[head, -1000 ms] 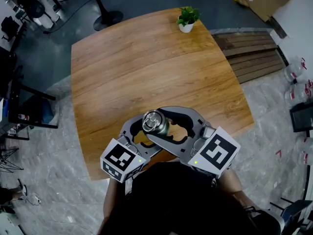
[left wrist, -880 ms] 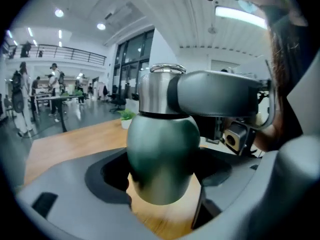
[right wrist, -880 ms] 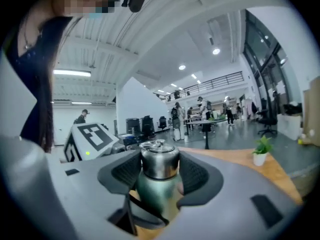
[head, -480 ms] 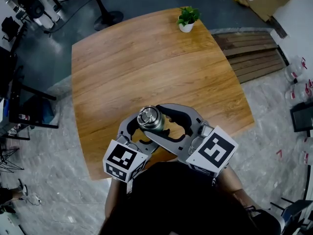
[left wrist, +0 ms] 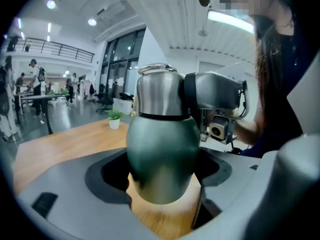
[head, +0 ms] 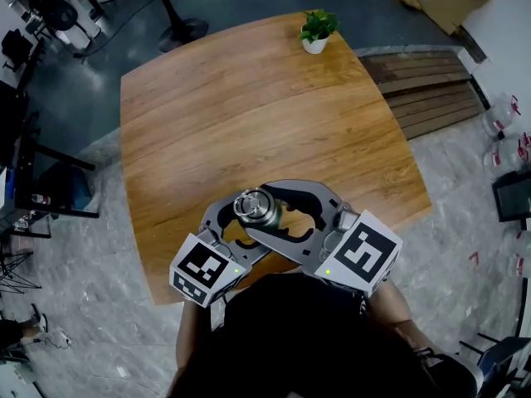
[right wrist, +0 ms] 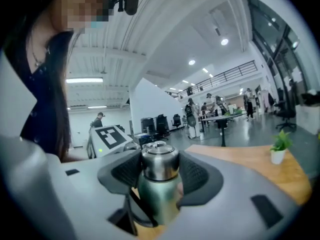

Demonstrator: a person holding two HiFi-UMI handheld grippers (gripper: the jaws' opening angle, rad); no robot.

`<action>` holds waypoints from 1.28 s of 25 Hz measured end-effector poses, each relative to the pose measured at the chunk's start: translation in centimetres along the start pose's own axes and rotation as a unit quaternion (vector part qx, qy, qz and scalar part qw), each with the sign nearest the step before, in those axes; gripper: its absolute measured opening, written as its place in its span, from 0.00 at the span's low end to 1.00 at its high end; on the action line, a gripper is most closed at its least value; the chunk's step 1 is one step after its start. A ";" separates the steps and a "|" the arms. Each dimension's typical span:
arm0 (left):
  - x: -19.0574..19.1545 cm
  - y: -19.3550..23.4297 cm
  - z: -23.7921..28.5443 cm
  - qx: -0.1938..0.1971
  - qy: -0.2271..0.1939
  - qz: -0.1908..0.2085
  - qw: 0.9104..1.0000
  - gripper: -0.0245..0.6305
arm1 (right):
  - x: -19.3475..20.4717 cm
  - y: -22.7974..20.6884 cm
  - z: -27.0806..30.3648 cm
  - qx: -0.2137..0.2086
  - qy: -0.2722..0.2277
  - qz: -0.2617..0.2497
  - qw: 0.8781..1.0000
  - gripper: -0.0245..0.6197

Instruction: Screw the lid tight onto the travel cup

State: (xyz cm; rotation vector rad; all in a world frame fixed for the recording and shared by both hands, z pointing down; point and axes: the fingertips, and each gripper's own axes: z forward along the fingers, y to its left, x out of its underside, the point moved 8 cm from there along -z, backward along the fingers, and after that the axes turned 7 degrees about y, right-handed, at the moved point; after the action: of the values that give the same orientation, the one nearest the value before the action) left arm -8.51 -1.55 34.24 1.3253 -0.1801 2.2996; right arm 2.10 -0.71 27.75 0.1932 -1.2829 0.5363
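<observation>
Cup (left wrist: 162, 154) is in the air over the table's (head: 249, 114) 6 o'clock edge, upright, and as far as I can tell clear of the wood. The steel lid (right wrist: 160, 165) sits square on top. A thin black band shows at the seam and I see no gap.

My left claw (left wrist: 162, 184) is clamped on the green body, low down. My right claw (right wrist: 159, 171) stands wide, with its ribbed pads closed on the lid from 3 and 9 o'clock.

Status, my read:
- Lid is placed and at least partly threaded.
- Both grips are set for twisting: body braced, lid gripped.
- The final tightening is left. I can't tell from the seam how snug it is.
- After that, set the cup down and let go.

Writing:
- No brand, logo or label is readable on cup or lid. Both are plain metal and plain green.
- The only print is the black-and-white square markers on my left cube (head: 206, 270) and right cube (head: 358, 254). They are patterns, not text.

A potted plant (head: 317, 31) stands at the table's 12 to 1 o'clock edge, well apart from the cup.
</observation>
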 end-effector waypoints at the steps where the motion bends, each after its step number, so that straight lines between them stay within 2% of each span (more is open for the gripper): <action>1: -0.1 0.1 0.1 -0.016 0.004 -0.001 1.000 0.61 | -0.1 0.1 0.1 0.017 -0.001 -0.005 1.000 0.42; 4: -0.5 0.3 0.3 -0.071 0.009 -0.013 0.997 0.61 | -0.3 0.4 0.5 0.068 -0.005 -0.023 0.997 0.42; 7: -0.7 0.4 0.5 -0.150 0.021 -0.017 0.988 0.61 | -0.2 0.9 0.9 0.119 -0.006 -0.031 0.992 0.42; 9: -0.6 0.4 0.6 -0.165 0.024 -0.015 0.986 0.61 | -0.2 1.0 1.0 0.128 -0.017 -0.023 0.991 0.42; 11: -0.4 0.3 0.3 -0.115 0.012 -0.015 0.993 0.61 | -0.3 0.9 0.9 0.096 -0.032 0.001 0.995 0.42; 13: -0.3 -0.2 0.0 -0.027 -0.005 -0.009 1.000 0.61 | -0.5 0.6 0.5 0.029 -0.030 0.019 0.999 0.42; 15: -0.2 -0.8 -0.3 0.041 -0.006 0.012 0.999 0.61 | -0.5 0.5 0.2 -0.030 -0.012 0.001 0.999 0.43; 17: 0.1 -1.0 -0.2 0.053 0.005 0.028 0.998 0.61 | -0.3 0.8 0.1 -0.041 0.009 -0.038 0.998 0.43; 20: 0.2 -0.6 0.2 0.007 0.019 0.028 0.999 0.61 | 0.0 1.0 0.6 0.011 0.021 -0.065 0.998 0.43; 24: -0.3 -0.3 0.5 -0.060 0.017 0.008 0.998 0.61 | -0.2 0.9 1.0 0.091 0.004 -0.047 0.995 0.44; 28: -0.4 -0.4 0.7 -0.124 0.020 -0.004 0.992 0.61 | -0.1 1.2 1.2 0.143 -0.009 -0.031 0.989 0.44; 32: -0.7 -0.3 0.9 -0.183 0.032 0.005 0.983 0.61 | -0.1 1.3 1.3 0.178 -0.017 -0.017 0.984 0.44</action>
State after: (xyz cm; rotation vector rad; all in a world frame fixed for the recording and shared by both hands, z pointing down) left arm -7.36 -1.80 34.09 1.0631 -0.5601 2.1804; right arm 0.33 -0.18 27.87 0.5235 -1.2065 0.7331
